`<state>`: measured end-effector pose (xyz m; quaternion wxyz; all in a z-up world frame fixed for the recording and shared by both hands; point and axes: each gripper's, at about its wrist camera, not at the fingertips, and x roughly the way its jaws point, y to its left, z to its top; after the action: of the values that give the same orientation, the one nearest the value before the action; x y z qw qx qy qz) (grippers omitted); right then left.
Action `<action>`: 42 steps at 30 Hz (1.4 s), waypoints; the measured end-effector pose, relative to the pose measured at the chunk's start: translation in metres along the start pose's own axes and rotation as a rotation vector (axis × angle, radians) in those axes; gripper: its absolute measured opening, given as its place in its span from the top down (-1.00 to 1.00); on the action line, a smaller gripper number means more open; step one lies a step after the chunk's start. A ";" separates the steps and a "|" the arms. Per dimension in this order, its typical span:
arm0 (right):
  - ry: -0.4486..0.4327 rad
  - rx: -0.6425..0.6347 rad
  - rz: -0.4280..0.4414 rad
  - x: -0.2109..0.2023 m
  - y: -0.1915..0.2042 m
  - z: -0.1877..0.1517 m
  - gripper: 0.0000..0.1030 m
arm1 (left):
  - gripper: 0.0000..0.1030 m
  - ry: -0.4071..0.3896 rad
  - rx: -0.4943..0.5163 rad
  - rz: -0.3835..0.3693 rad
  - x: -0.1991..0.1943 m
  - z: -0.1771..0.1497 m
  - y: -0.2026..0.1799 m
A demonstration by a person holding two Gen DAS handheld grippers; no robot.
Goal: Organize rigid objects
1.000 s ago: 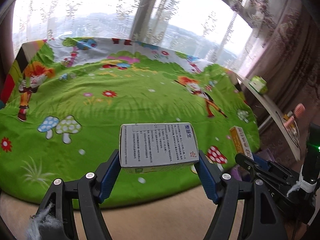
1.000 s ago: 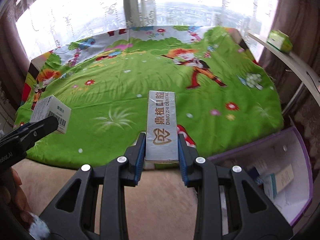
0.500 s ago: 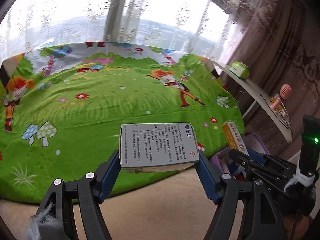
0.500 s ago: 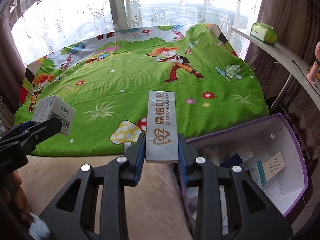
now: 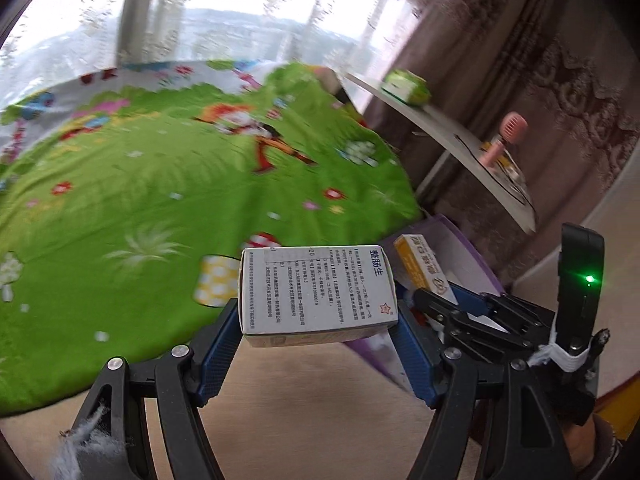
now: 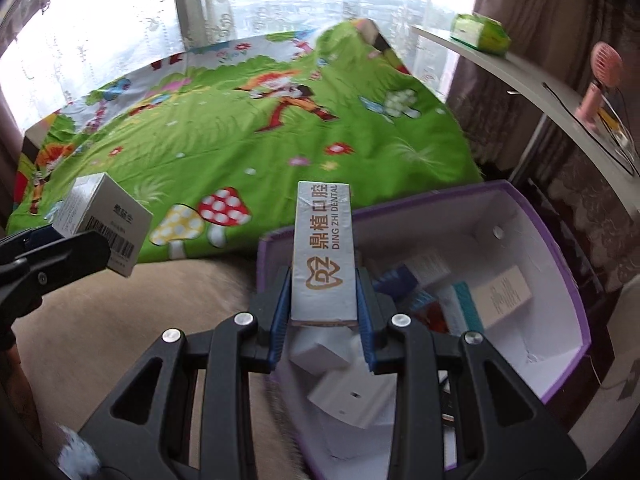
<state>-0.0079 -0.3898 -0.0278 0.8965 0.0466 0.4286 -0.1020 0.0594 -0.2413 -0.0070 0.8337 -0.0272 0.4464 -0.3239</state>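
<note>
My left gripper [image 5: 318, 332] is shut on a white medicine box [image 5: 316, 290] with small printed text, held in the air over the bed's near edge. The same box shows in the right wrist view [image 6: 106, 222] at the left. My right gripper [image 6: 323, 312] is shut on a long grey dental box [image 6: 323, 252] with an orange tooth logo, held above the left end of a purple storage box [image 6: 560, 248]. The purple box has a white inside and holds several small cartons. In the left wrist view the dental box [image 5: 424, 268] and the purple box [image 5: 470, 256] show at the right.
A bed with a green cartoon sheet [image 6: 248, 128] fills the far side. A white shelf [image 6: 532, 80] at the right carries a green tissue pack [image 6: 480, 32] and a pink handheld fan [image 6: 600, 80]. Brown curtains hang behind it. Beige bedding [image 6: 160, 312] lies below the grippers.
Both grippers have swung to the right with their boxes. The purple storage box has come into full view, and the dental box now hangs over its left end.
</note>
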 end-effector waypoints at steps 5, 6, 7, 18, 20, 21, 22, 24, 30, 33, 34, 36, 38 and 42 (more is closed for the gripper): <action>0.002 0.035 -0.034 -0.006 -0.026 -0.006 0.33 | -0.42 0.049 0.012 -0.071 0.017 0.001 -0.027; 0.002 0.042 -0.041 -0.007 -0.031 -0.007 0.33 | -0.42 0.062 0.015 -0.082 0.022 0.000 -0.033; 0.002 0.053 -0.045 -0.008 -0.037 -0.008 0.33 | -0.42 0.069 0.020 -0.086 0.024 -0.001 -0.037; 0.010 0.146 -0.090 -0.016 -0.081 -0.016 0.32 | -0.57 0.154 -0.027 -0.138 0.055 -0.001 -0.057; 0.014 0.159 -0.093 -0.017 -0.086 -0.018 0.24 | -0.64 0.168 -0.053 -0.142 0.057 -0.002 -0.053; 0.015 0.165 -0.092 -0.017 -0.087 -0.018 0.19 | -0.64 0.172 -0.063 -0.139 0.057 -0.003 -0.051; 0.017 0.169 -0.090 -0.017 -0.088 -0.019 0.05 | -0.64 0.178 -0.077 -0.140 0.057 -0.004 -0.049; 0.019 0.177 -0.086 -0.019 -0.090 -0.020 -0.14 | -0.64 0.194 -0.119 -0.135 0.057 -0.008 -0.043; 0.027 0.168 -0.091 -0.025 -0.090 -0.024 -0.40 | -0.70 0.217 -0.132 -0.078 0.048 -0.022 -0.044; 0.036 0.159 -0.096 -0.030 -0.091 -0.029 -0.45 | -0.77 0.221 -0.117 -0.070 0.047 -0.028 -0.047; 0.039 0.157 -0.097 -0.031 -0.090 -0.031 -0.46 | -0.77 0.224 -0.114 -0.069 0.048 -0.028 -0.048; 0.049 0.154 -0.095 -0.033 -0.091 -0.035 -0.47 | -0.85 0.226 -0.117 -0.072 0.050 -0.028 -0.048; 0.055 0.158 -0.091 -0.035 -0.093 -0.039 -0.47 | -0.90 0.217 -0.117 -0.084 0.050 -0.028 -0.048; 0.069 0.169 -0.091 -0.035 -0.097 -0.047 -0.47 | -0.99 0.220 -0.121 -0.089 0.053 -0.028 -0.050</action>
<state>-0.0862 -0.4714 -0.0295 0.8686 0.1060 0.4506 -0.1768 0.0333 -0.3038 -0.0459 0.7614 -0.0615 0.5520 -0.3343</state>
